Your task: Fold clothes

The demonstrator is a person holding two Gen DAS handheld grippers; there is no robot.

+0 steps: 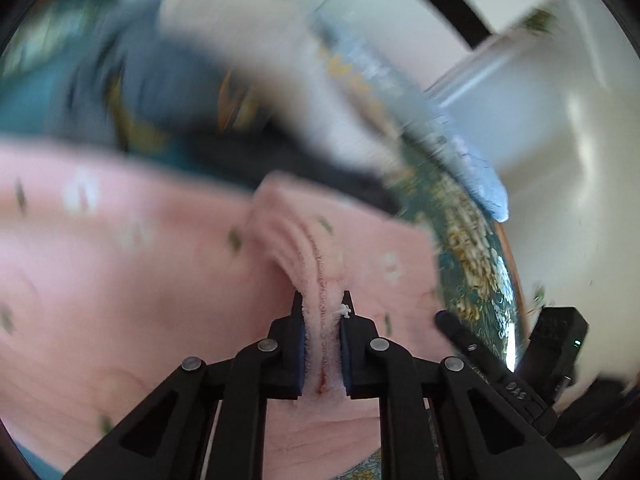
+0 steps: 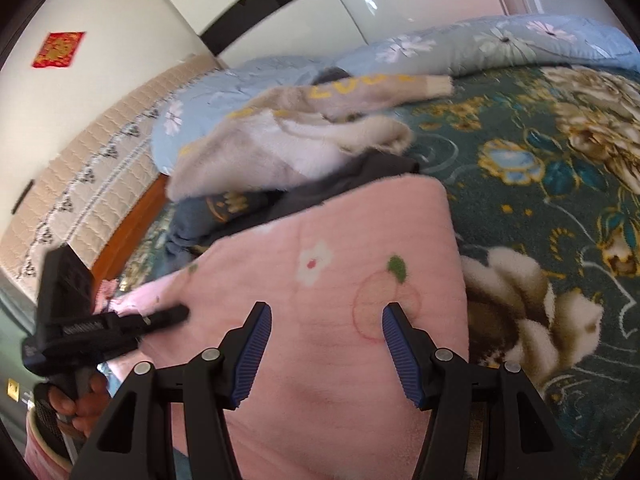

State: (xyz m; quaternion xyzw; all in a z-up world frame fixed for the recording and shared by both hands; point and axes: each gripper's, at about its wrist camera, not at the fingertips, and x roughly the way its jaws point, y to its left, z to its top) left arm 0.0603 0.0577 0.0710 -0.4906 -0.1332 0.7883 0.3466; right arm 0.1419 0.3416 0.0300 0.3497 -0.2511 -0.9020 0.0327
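Pink fluffy garment (image 2: 320, 300) with white flowers, peach print: spread flat on bed, one edge bunched up. Beige-and-white fuzzy sweater (image 2: 280, 140) with yellow letters: crumpled heap beyond it, nearer headboard. Dark blue garment (image 2: 224, 212): squashed between them, partly under sweater.

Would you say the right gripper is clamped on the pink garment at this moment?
No, the right gripper stands open above the pink garment, with nothing between its blue pads.

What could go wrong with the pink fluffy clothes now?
The left gripper pinches only a bunched edge of the pink fleece garment, so it might slip free. The right gripper is open above it and holds nothing, so the fold could sag. The beige sweater and dark garment lie close and might get dragged along.
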